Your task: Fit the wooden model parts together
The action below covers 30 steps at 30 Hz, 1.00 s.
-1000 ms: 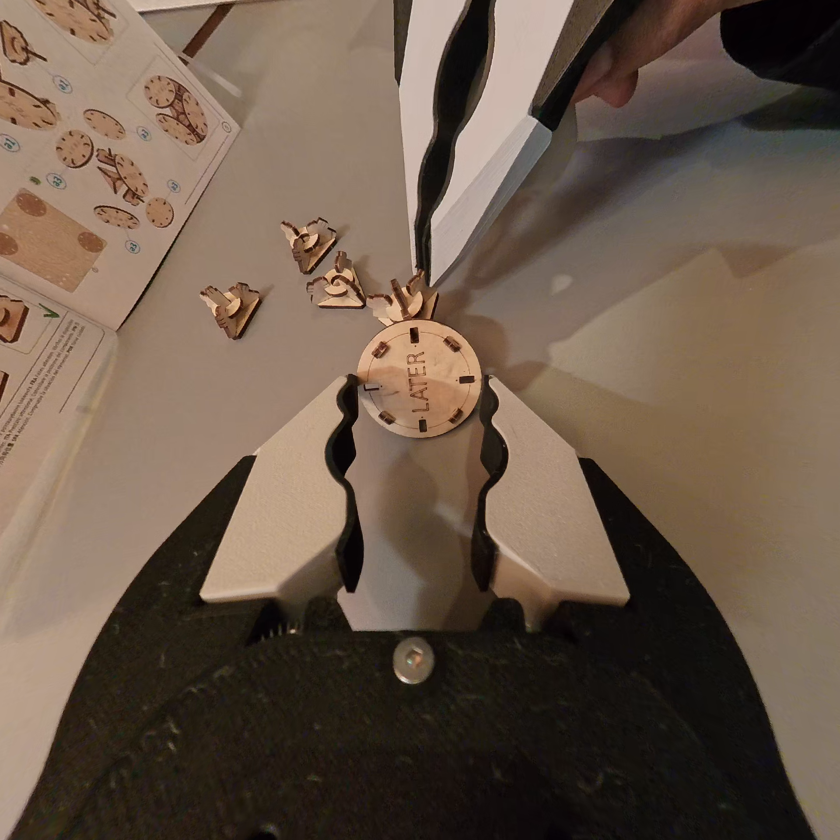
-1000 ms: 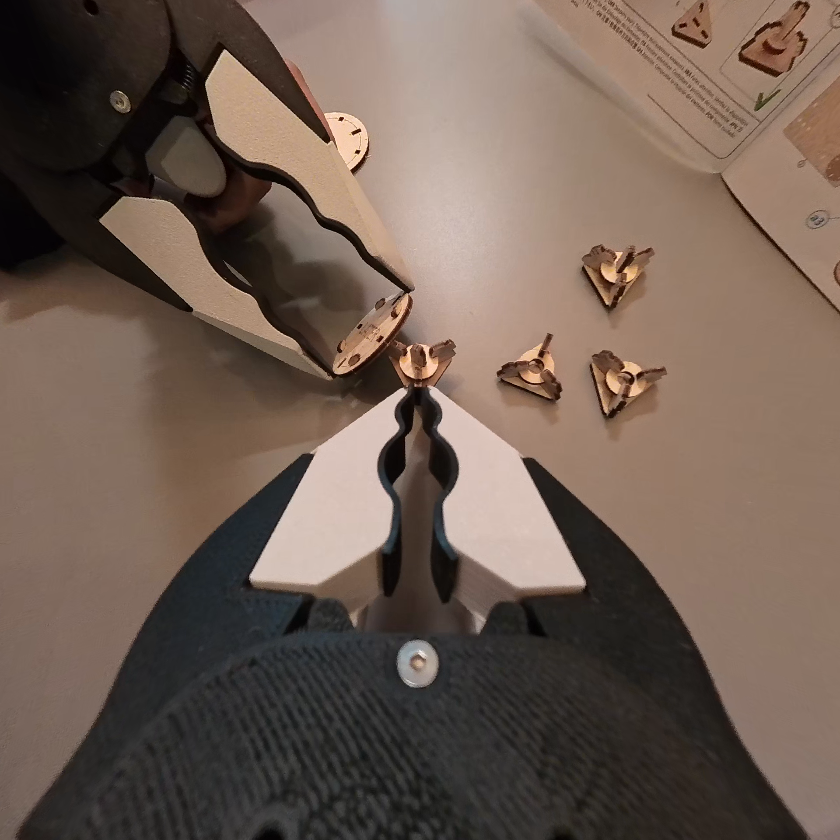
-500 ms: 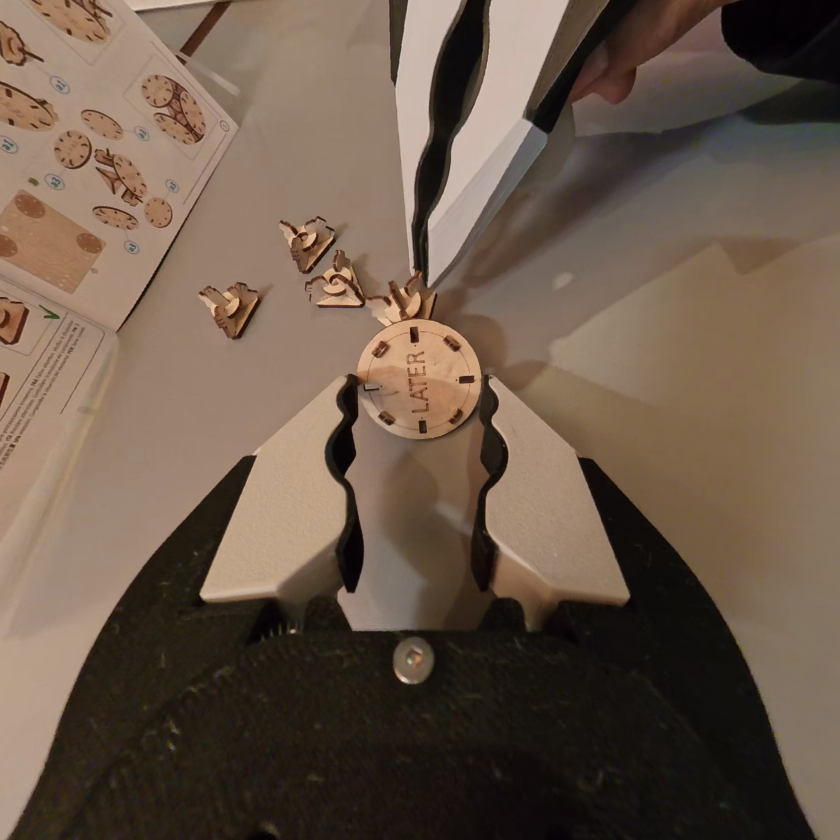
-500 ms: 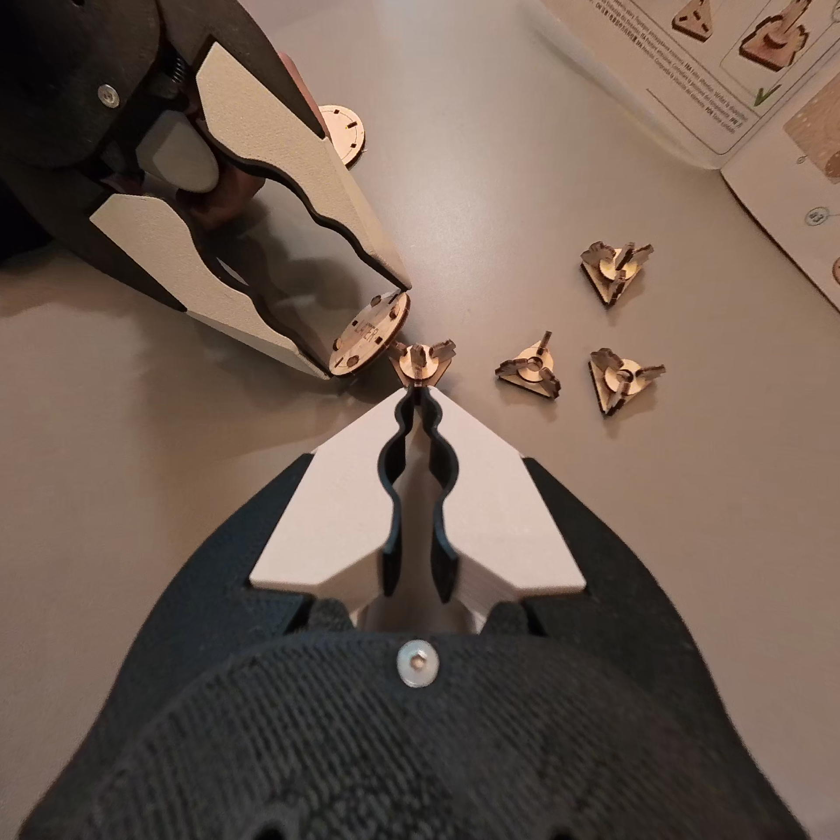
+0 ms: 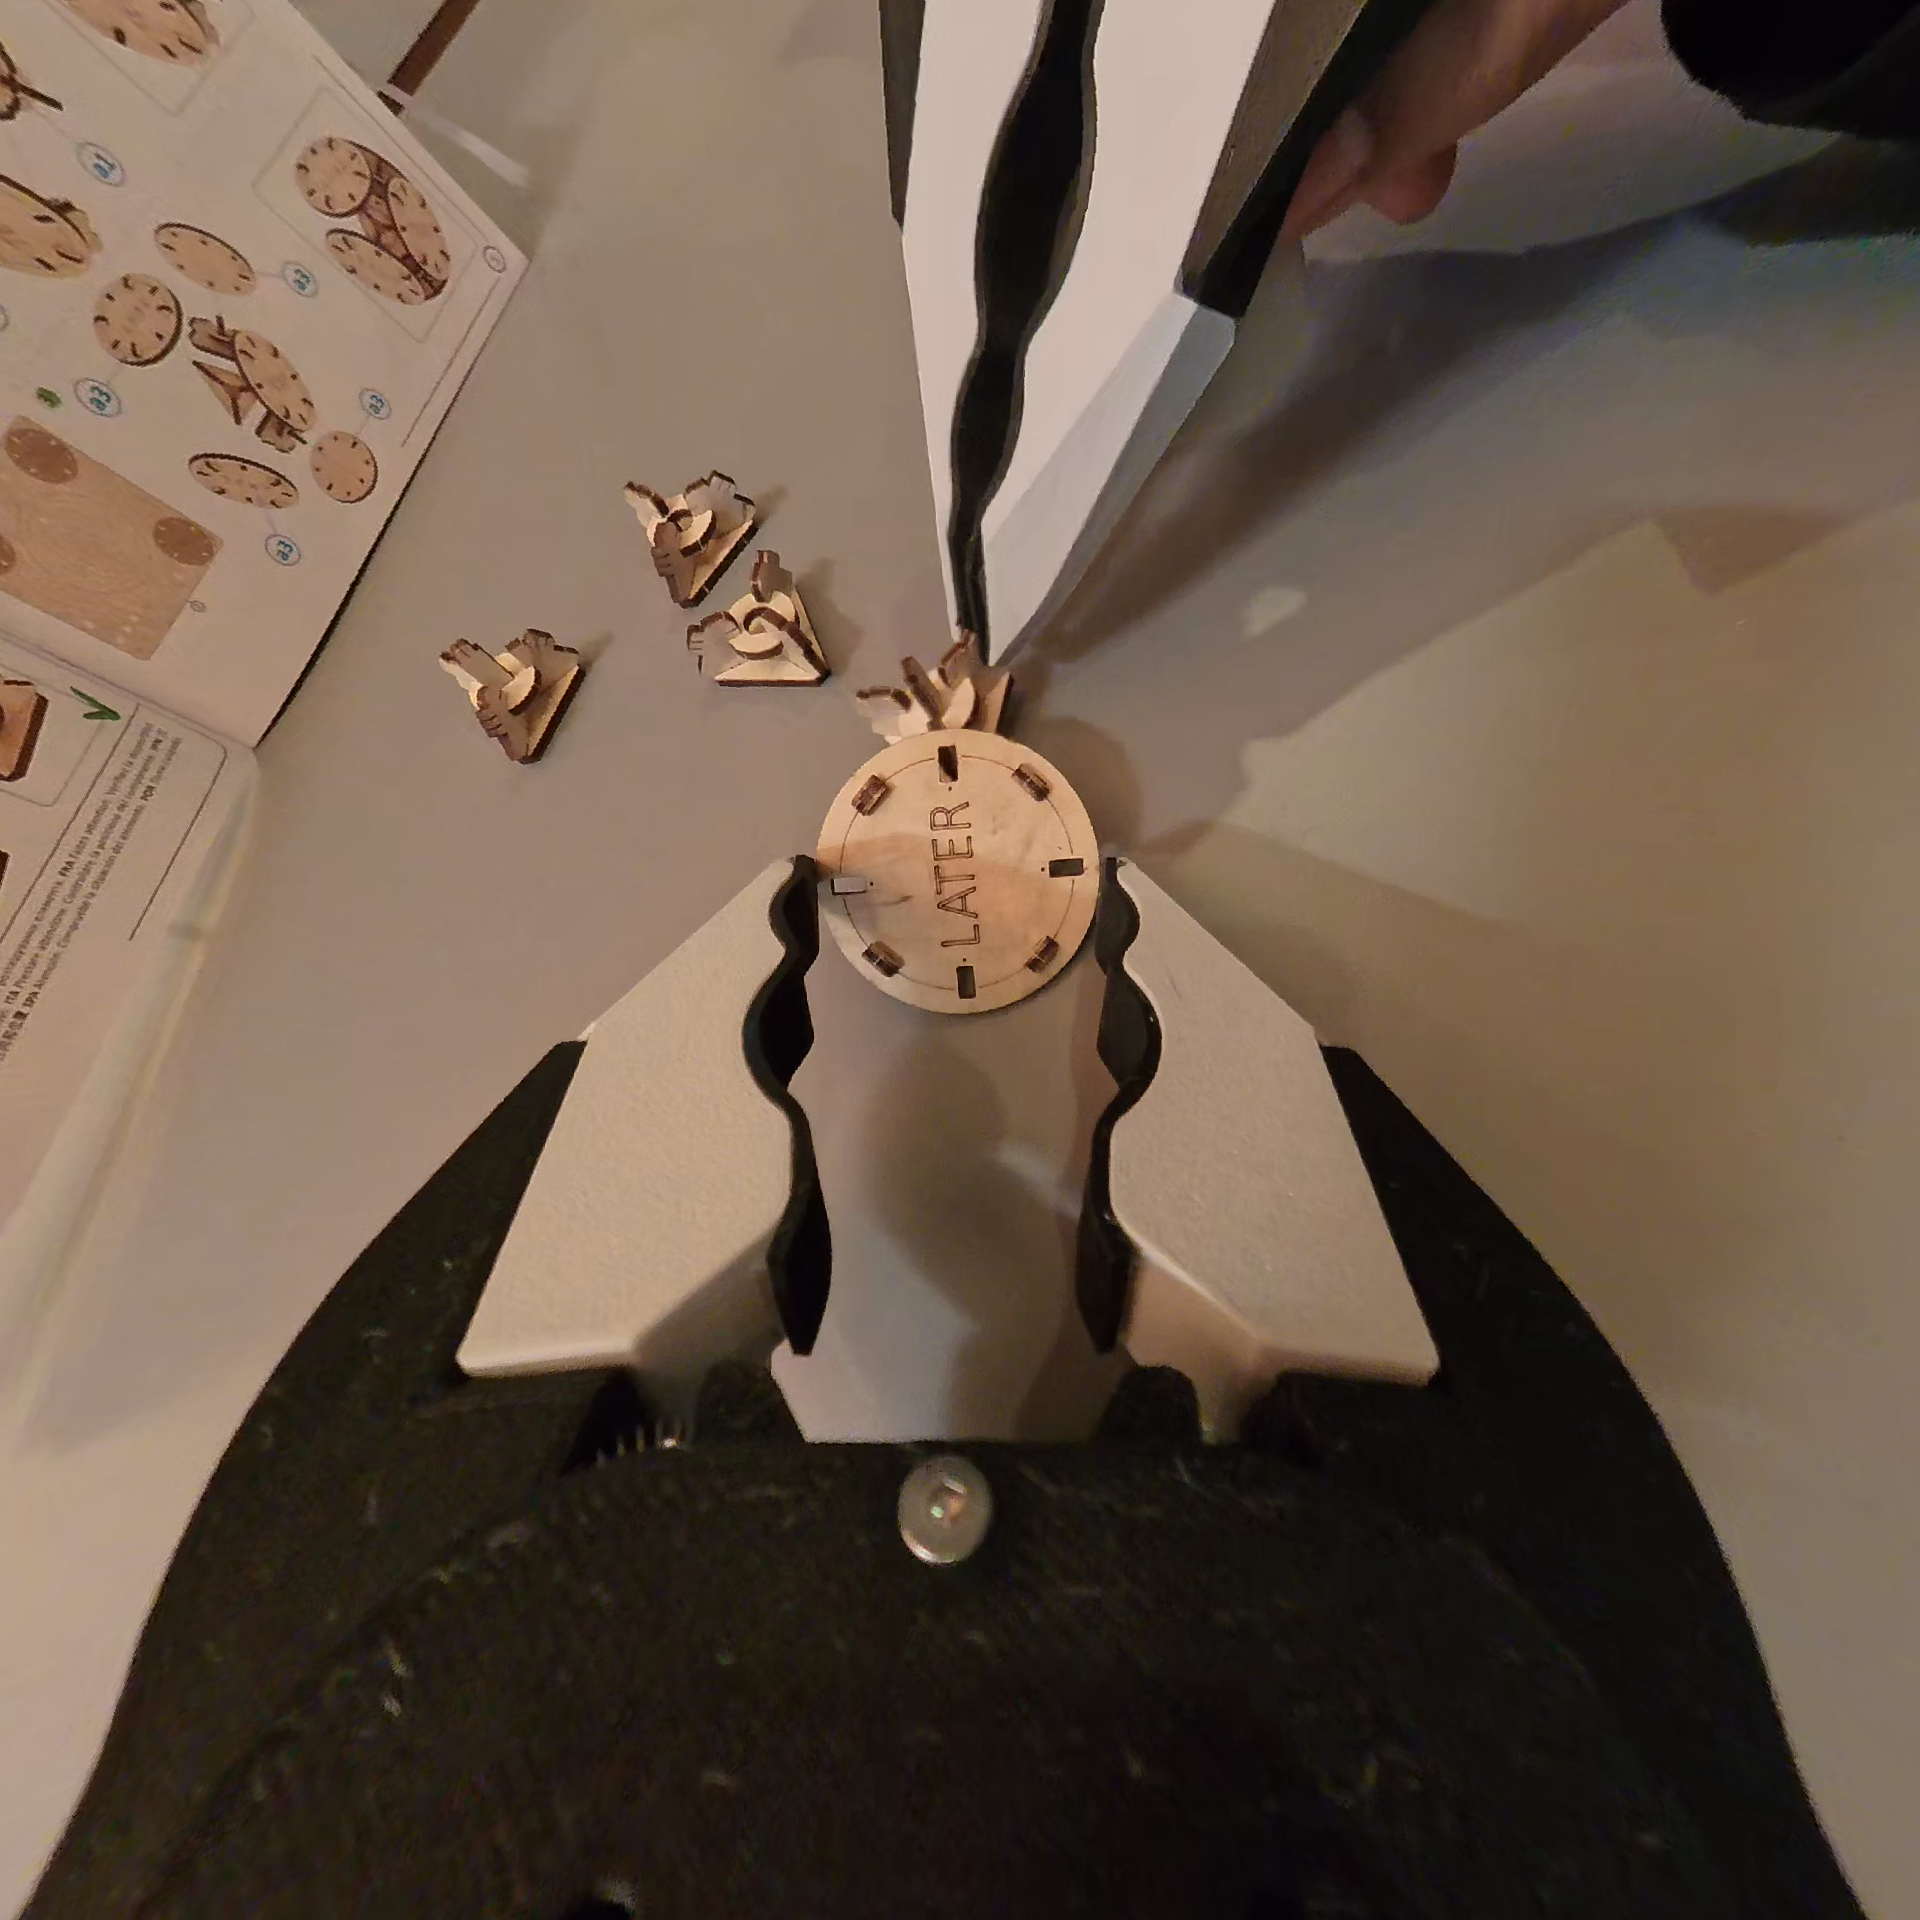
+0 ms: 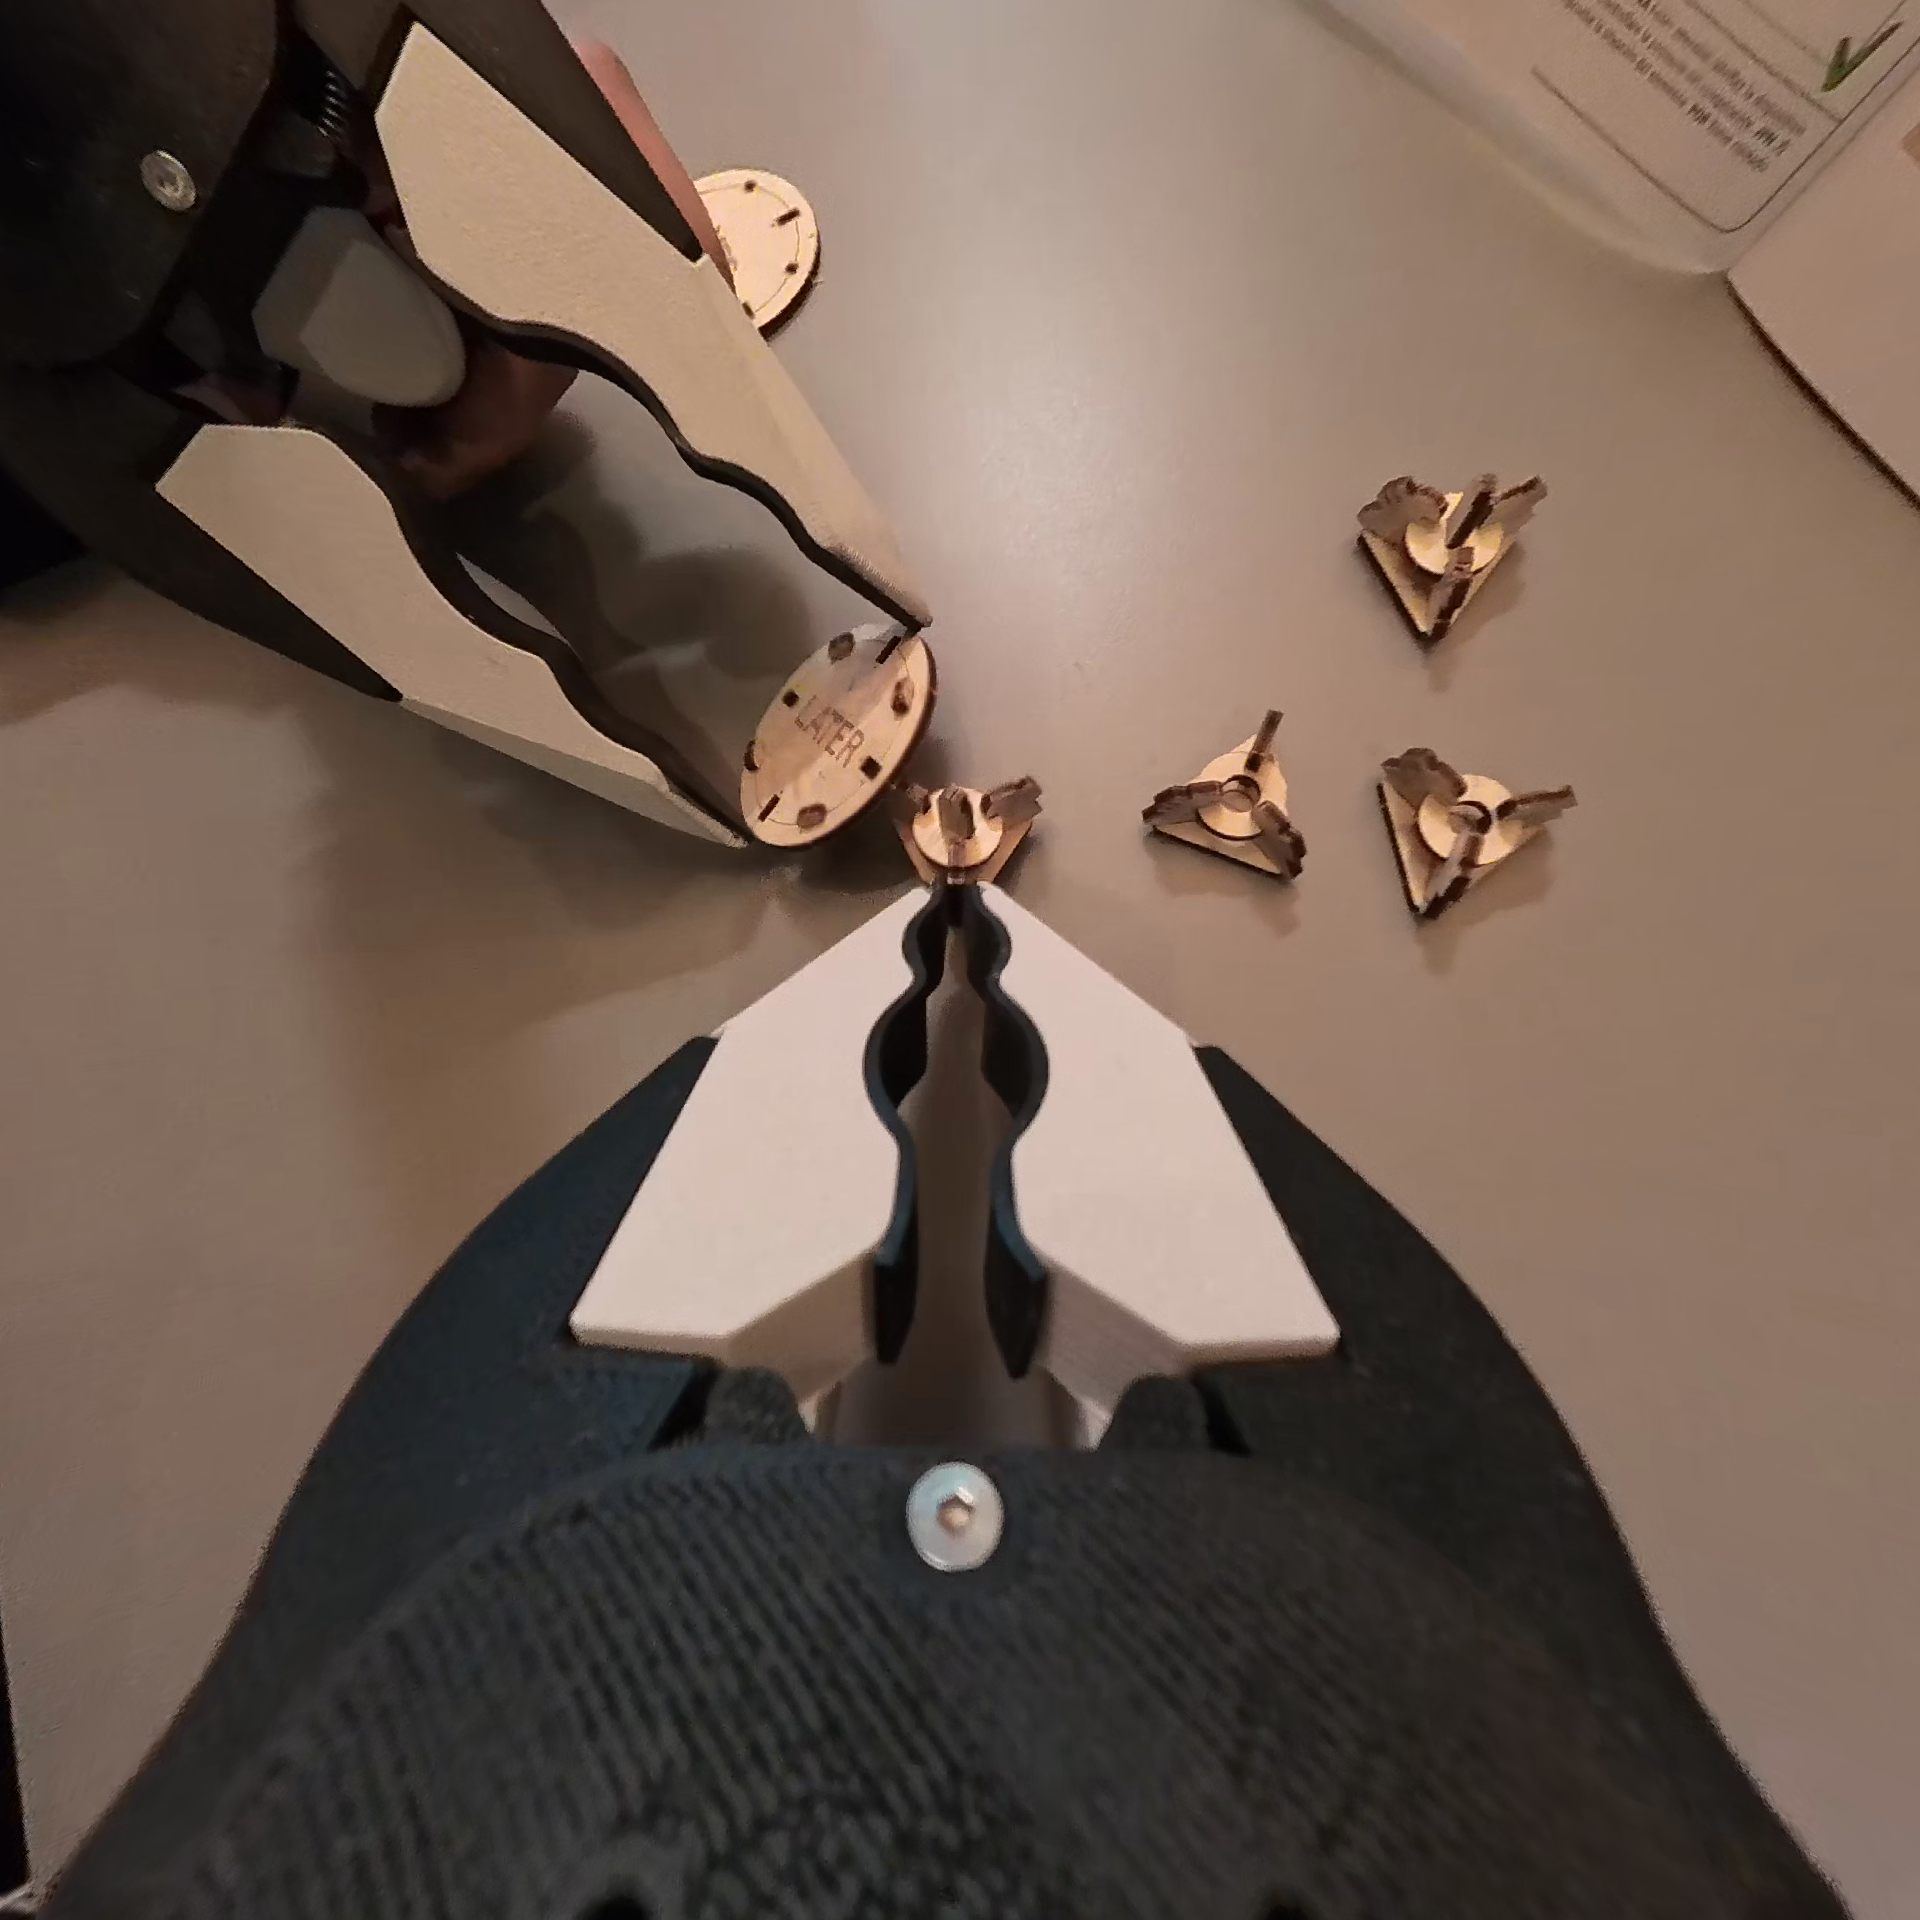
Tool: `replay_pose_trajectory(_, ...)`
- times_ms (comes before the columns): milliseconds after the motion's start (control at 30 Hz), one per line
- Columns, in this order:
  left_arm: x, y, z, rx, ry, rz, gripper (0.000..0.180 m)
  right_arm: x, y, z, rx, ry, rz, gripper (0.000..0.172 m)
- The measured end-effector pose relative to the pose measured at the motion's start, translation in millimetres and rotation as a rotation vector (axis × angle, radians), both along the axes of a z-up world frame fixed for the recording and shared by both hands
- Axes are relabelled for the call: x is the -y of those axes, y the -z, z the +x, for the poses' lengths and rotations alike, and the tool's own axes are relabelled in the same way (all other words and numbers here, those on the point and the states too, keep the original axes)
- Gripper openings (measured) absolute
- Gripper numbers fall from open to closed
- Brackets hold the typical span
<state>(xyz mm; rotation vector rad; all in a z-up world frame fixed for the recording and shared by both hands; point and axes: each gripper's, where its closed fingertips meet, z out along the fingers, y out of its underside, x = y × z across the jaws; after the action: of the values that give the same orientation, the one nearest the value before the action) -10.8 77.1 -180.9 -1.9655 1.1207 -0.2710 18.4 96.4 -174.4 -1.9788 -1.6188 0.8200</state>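
Observation:
My left gripper (image 5: 956, 868) is shut on a round wooden disc (image 5: 956, 883) with slots around its rim. The pads press on its left and right edges. In the right wrist view the left gripper (image 6: 826, 727) holds the disc (image 6: 836, 743) tilted, with its lower edge near the table. My right gripper (image 6: 951, 896) is shut on the thin upright fin of a small triangular wooden piece (image 6: 966, 831) lying right beside the disc. In the left wrist view the right gripper (image 5: 971, 623) comes down from above onto that piece (image 5: 940, 701), just beyond the disc.
Three more triangular wooden pieces (image 6: 1226, 821) (image 6: 1465, 821) (image 6: 1444, 551) lie on the grey table to the right. A second wooden disc (image 6: 764, 244) lies behind the left gripper. An open instruction booklet (image 5: 156, 364) lies at the left. A person's hand (image 5: 1371, 166) holds the right gripper. My hands' fingertips stand some 5 centimeters from each other.
Hardly anything has changed. Both grippers keep their holds, and the disc and the triangular piece stay next to each other.

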Motion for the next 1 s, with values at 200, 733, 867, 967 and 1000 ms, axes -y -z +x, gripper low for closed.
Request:
replay_pose_trajectory(200,-1,-4,-1,0.038,-0.004,-0.012,0.054,3,5,4,0.035,-0.005,-0.041,0.001)
replay_pose_trajectory(733,-7,-10,-14,0.106,-0.041,-0.034,0.054,1,-13,-4,-0.067,-0.085,0.157,0.026)
replay_pose_trajectory(867,-8,-11,-14,0.111,-0.042,-0.034,0.054,-1,0,1,0.0,-0.076,0.145,0.018)
replay_pose_trajectory(967,-9,-12,-15,0.128,-0.047,-0.041,0.054,1,8,4,0.043,-0.083,0.129,0.015)
replay_pose_trajectory(1000,-9,-13,-15,0.137,-0.05,-0.042,0.054,4,9,4,0.053,-0.092,0.113,0.014)
